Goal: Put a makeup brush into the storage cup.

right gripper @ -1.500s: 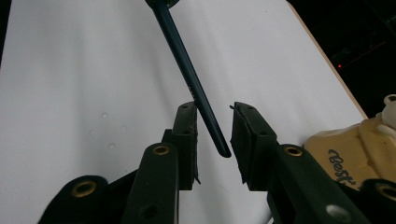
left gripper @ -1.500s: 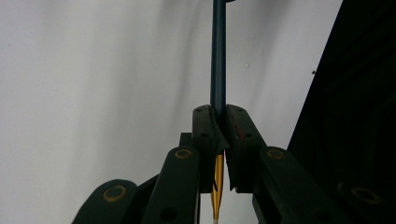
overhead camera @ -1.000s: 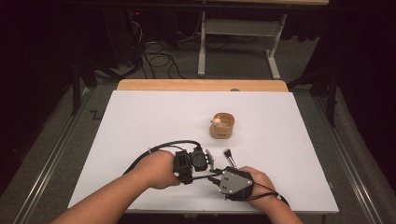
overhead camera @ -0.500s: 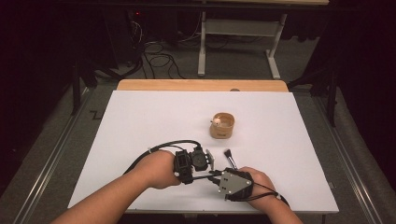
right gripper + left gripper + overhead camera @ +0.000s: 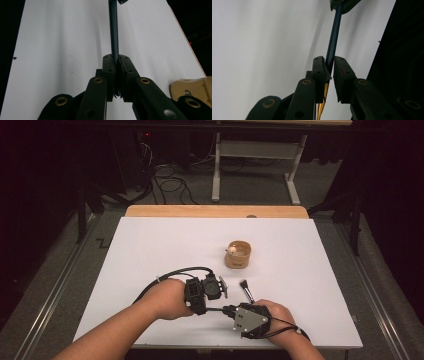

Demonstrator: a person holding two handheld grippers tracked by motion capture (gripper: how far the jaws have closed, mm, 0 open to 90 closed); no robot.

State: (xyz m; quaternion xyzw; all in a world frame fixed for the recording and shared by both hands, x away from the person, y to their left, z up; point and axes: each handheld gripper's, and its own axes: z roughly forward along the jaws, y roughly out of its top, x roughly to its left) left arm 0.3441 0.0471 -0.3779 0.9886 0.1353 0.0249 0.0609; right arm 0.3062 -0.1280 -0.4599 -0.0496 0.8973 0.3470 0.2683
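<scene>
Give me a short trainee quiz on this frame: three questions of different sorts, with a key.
1. What is clamped in the right hand-held gripper? A) a spoon B) a thin blue rod C) a cable
2. True or false: the makeup brush lies on the white table, apart from the wooden cup.
3. In the left gripper view, what colour is the rod's section below the left hand-held gripper pads?

Key: 1 B; 2 true; 3 gold.
</scene>
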